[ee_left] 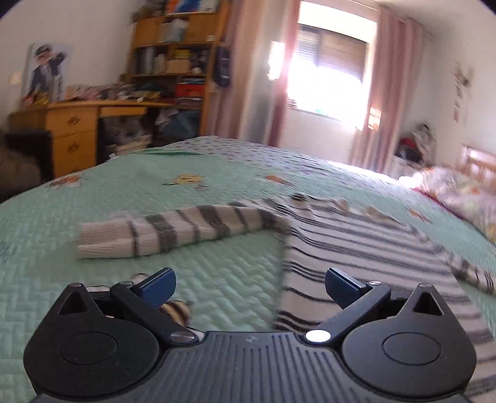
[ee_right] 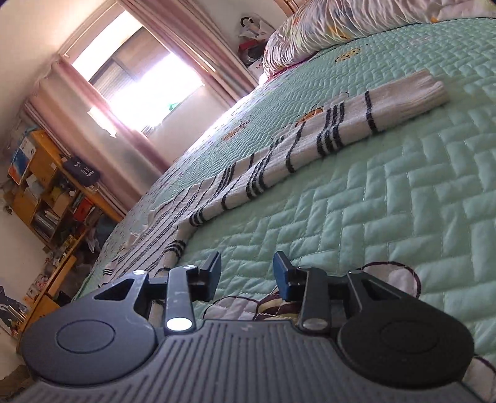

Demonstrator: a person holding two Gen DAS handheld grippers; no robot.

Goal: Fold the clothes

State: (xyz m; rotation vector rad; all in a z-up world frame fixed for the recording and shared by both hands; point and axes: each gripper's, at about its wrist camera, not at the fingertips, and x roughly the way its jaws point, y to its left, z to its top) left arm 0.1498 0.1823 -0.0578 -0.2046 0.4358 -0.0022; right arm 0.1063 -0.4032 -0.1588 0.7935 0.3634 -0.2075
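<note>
Left wrist view looks low across a bed covered with a mint-green quilted bedspread. The left tool hovers above it with its two blue-tipped fingers spread wide and nothing between them. Ahead lies a white sweater with dark stripes, its body flat on the bedspread to the right of the tool. One sleeve stretches out to the left, cuff end lying on the green cover. A floral pillow sits at the far right of the bed. Beyond the bed stand a wooden desk, a cluttered shelf unit and a bright window with pink curtains.

Right wrist view is tilted. The right tool sits close over the bedspread with its fingers partly apart, gripping nothing. The sweater's edge lies just beside the left finger, and its other sleeve runs away toward the upper right, its ribbed cuff resting flat on the cover. The pillow lies at the head of the bed.
</note>
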